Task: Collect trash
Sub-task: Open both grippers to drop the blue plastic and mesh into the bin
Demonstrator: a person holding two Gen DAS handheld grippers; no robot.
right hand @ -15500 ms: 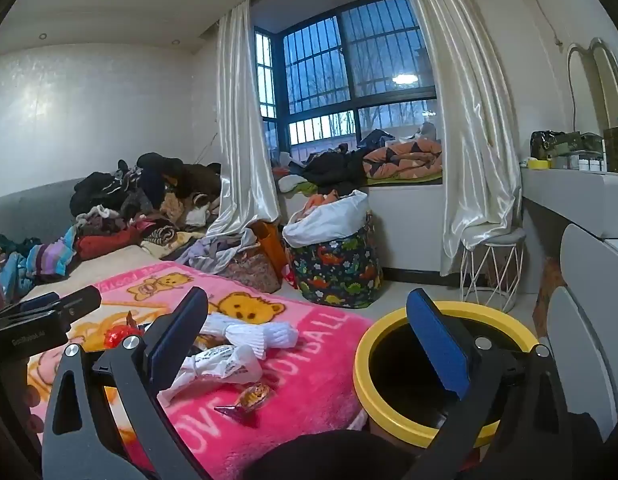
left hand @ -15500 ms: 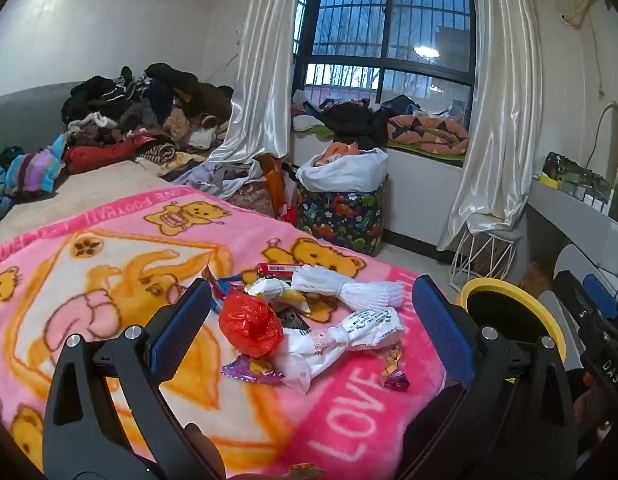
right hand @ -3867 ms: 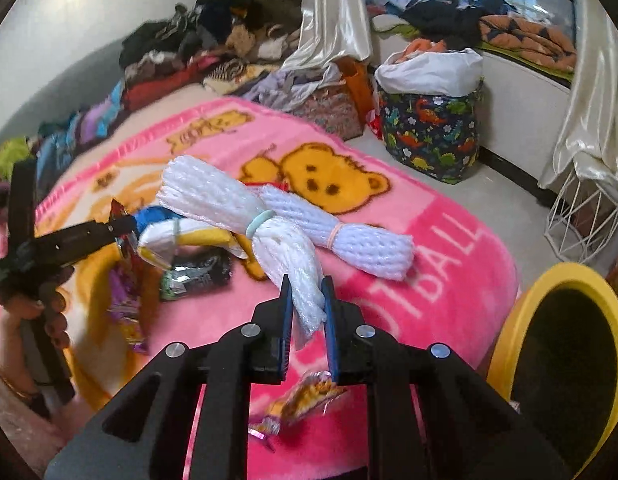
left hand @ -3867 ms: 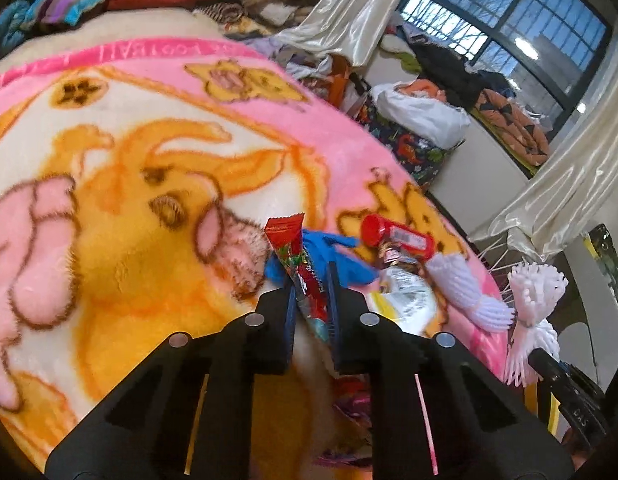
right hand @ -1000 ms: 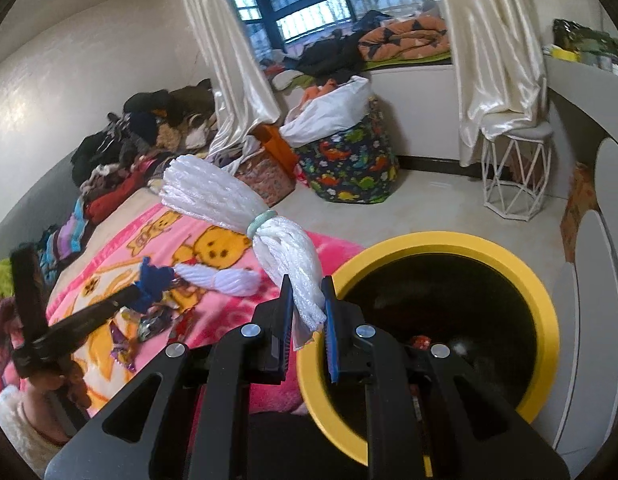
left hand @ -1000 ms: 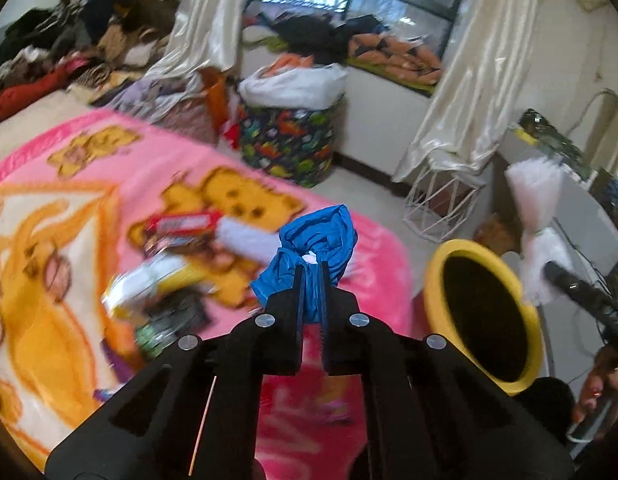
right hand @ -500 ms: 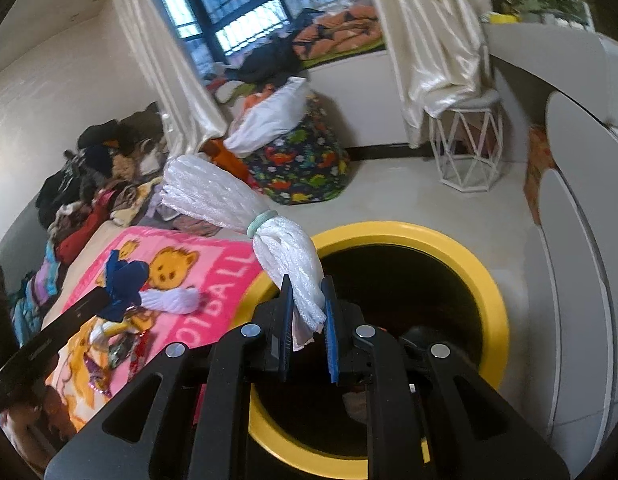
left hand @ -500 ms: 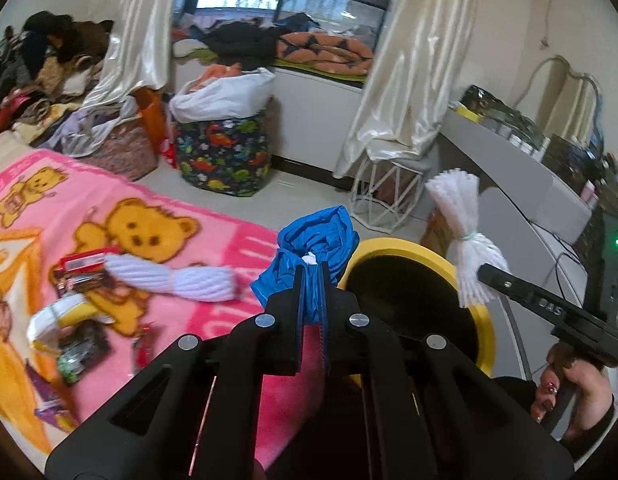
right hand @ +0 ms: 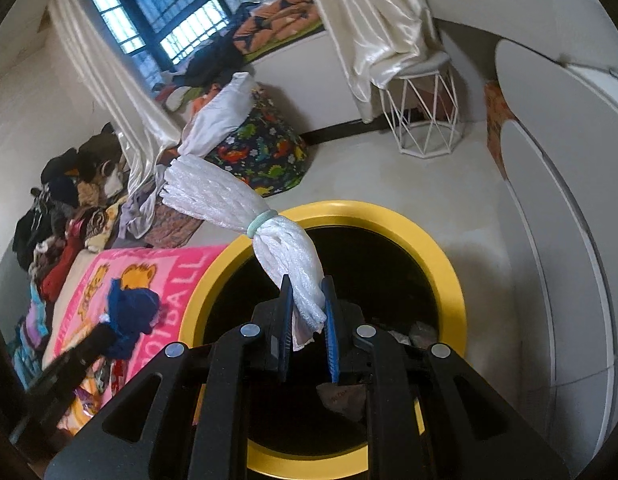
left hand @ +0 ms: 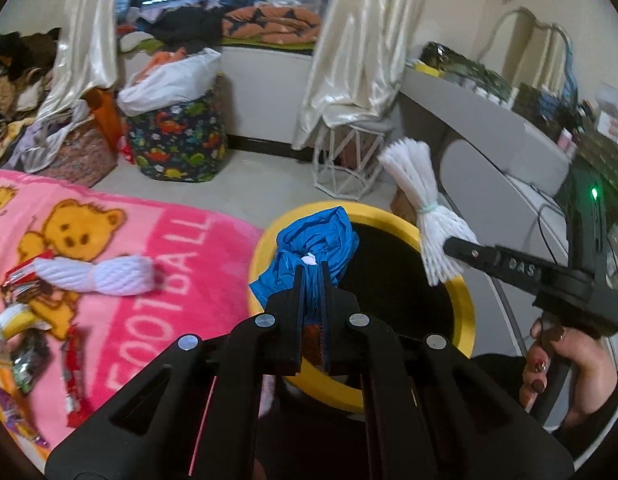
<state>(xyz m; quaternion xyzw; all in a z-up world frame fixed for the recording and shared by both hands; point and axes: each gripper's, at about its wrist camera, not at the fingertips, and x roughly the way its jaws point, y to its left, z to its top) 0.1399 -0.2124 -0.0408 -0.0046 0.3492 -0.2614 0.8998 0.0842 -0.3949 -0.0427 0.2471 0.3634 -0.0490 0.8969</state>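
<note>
My left gripper [left hand: 312, 270] is shut on a crumpled blue plastic bag [left hand: 313, 242], held over the near left rim of the yellow-rimmed black bin [left hand: 467, 312]. My right gripper [right hand: 306, 294] is shut on a white foam-net bundle [right hand: 245, 210] tied with a pale green band, held above the bin's mouth [right hand: 445, 264]. In the left wrist view that bundle [left hand: 423, 208] hangs over the bin's right rim, with the right gripper in a person's hand [left hand: 565, 364]. In the right wrist view the blue bag [right hand: 129, 316] shows at lower left. Some scraps lie inside the bin.
A pink bear blanket [left hand: 121, 288] carries another white foam net [left hand: 105, 274], a red wrapper [left hand: 19, 276] and more wrappers at the left. A dinosaur-print basket [left hand: 177, 148], a white wire stool [left hand: 349, 160] and a white desk [left hand: 489, 120] stand around the bin.
Both grippers have swung from the blanket side toward the bin; the blue bag and the foam bundle now hang over its opening. Both grips are unchanged.
</note>
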